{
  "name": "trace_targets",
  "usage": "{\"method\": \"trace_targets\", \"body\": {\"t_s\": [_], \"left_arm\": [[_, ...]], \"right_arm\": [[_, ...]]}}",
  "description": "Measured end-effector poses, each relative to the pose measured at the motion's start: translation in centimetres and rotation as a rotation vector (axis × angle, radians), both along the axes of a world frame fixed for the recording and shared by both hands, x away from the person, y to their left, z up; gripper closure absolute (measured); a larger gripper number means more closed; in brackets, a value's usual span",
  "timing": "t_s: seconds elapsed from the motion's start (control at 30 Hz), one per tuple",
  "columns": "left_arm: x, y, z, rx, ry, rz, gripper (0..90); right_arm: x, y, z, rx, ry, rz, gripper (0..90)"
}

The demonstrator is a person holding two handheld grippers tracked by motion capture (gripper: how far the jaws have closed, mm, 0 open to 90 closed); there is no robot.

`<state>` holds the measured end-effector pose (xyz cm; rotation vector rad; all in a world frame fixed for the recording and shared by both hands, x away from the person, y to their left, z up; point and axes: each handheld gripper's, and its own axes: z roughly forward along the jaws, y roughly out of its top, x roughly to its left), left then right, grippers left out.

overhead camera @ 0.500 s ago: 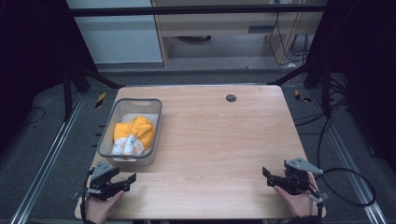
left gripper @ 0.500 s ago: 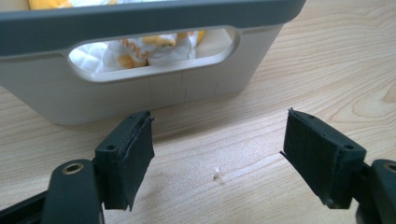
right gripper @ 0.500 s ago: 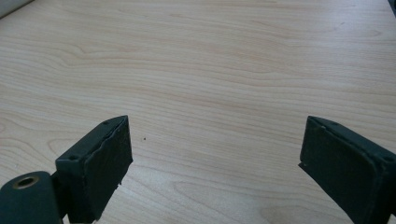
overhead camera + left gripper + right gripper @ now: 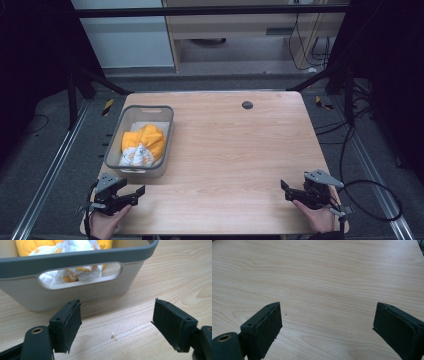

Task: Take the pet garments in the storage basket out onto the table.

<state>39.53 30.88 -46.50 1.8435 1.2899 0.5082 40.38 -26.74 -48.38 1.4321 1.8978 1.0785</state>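
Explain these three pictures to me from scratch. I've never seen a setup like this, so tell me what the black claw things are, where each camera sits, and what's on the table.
There is no robot here. A person sits at a wooden table and holds a hand-operated clamp tool in each hand. The left gripper and the right gripper each have two black jaws.

The high view comes from a fixed camera above the person, looking down on the table. The other two pictures come from small cameras mounted on the tools, looking out between their own jaws.

On the table stands a grey plastic bin with a handle slot, and inside lies bunched orange and white cloth. A small dark round spot sits near the far edge.

Nothing is held: both grippers are open. The left gripper view faces the bin's near end from close by; the right gripper view faces bare wood.
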Motion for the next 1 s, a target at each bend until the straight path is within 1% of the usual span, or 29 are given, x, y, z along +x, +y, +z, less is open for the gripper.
{"method": "trace_targets", "body": {"t_s": [0.03,0.13,0.17,0.27,0.47,0.57,0.63,0.73,0.87,0.9,1.0], "left_arm": [[0.0,0.1,0.1,-0.002,-0.002,0.006,20.5],[-0.1,0.3,0.3,-0.014,-0.007,0.017,19.9],[-0.1,0.4,0.4,-0.016,-0.009,0.019,19.6],[-0.3,0.4,0.9,-0.032,-0.026,0.023,19.3],[-0.6,0.1,1.7,-0.047,-0.049,0.008,18.9],[-0.7,0.1,2.2,-0.051,-0.067,0.008,18.9],[-0.8,0.2,2.5,-0.058,-0.071,0.005,18.9],[-0.9,0.3,2.8,-0.084,-0.073,0.006,18.9],[-1.0,0.2,3.2,-0.087,-0.085,0.001,18.9],[-1.0,0.2,3.3,-0.082,-0.089,-0.001,18.8],[-1.1,0.0,3.6,-0.084,-0.093,-0.008,18.6]], "right_arm": [[0.0,0.0,-0.1,-0.009,-0.005,0.005,8.1],[0.0,0.1,0.0,-0.005,0.000,0.004,8.1],[0.0,0.1,-0.1,-0.010,-0.005,0.005,8.1],[0.0,0.1,-0.1,-0.015,-0.009,0.005,8.1],[0.0,0.1,-0.1,-0.015,-0.009,0.007,8.0],[0.0,0.2,-0.1,-0.014,-0.008,0.007,8.0],[0.0,0.2,-0.1,-0.018,-0.012,0.007,8.0],[0.0,0.2,0.0,-0.020,-0.014,0.006,8.0],[0.0,0.2,-0.1,-0.016,-0.010,0.007,8.0],[0.0,0.2,0.0,-0.013,-0.007,0.007,8.0],[0.0,0.2,-0.1,-0.015,-0.010,0.008,7.9]]}}
